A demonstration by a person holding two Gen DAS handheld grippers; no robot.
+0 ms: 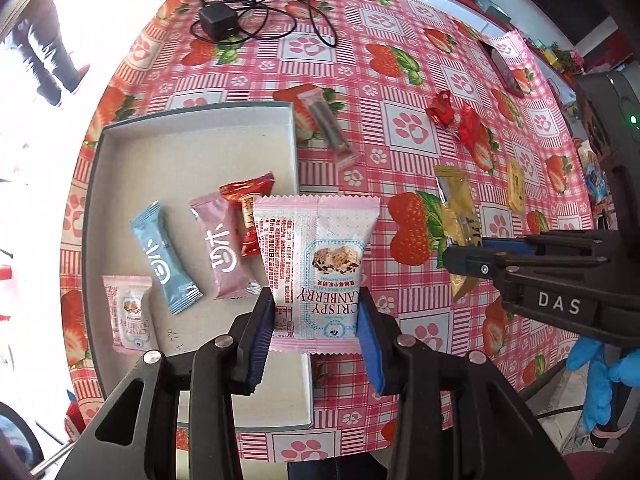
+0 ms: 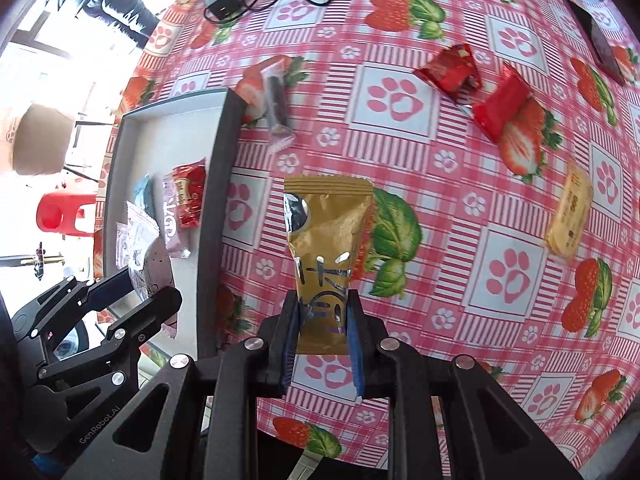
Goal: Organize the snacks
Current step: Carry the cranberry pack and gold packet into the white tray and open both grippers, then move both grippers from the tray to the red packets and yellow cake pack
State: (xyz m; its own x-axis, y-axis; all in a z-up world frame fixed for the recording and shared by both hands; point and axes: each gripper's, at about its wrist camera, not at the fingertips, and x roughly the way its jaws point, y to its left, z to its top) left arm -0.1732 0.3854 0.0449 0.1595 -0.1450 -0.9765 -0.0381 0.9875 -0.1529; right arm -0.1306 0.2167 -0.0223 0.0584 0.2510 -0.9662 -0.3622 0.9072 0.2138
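Observation:
My left gripper [image 1: 316, 312] is shut on a white and pink Crispy Cranberry packet [image 1: 316, 256], held above the right edge of the grey box [image 1: 192, 120]. The box holds a blue packet [image 1: 164, 252], a mauve packet [image 1: 224, 248], a red packet [image 1: 250, 216] and a second cranberry packet [image 1: 128, 312]. My right gripper [image 2: 322, 312] is shut on a gold packet [image 2: 326, 248], held above the tablecloth right of the box [image 2: 220, 184]. The right gripper also shows in the left wrist view [image 1: 464, 256].
On the strawberry-patterned tablecloth lie a clear-wrapped dark bar [image 1: 326, 128], two red packets [image 2: 450, 70] [image 2: 500, 106] and a yellow packet [image 2: 568, 216]. A black charger with cable [image 1: 218, 20] lies at the far side. A dark phone [image 1: 506, 68] lies far right.

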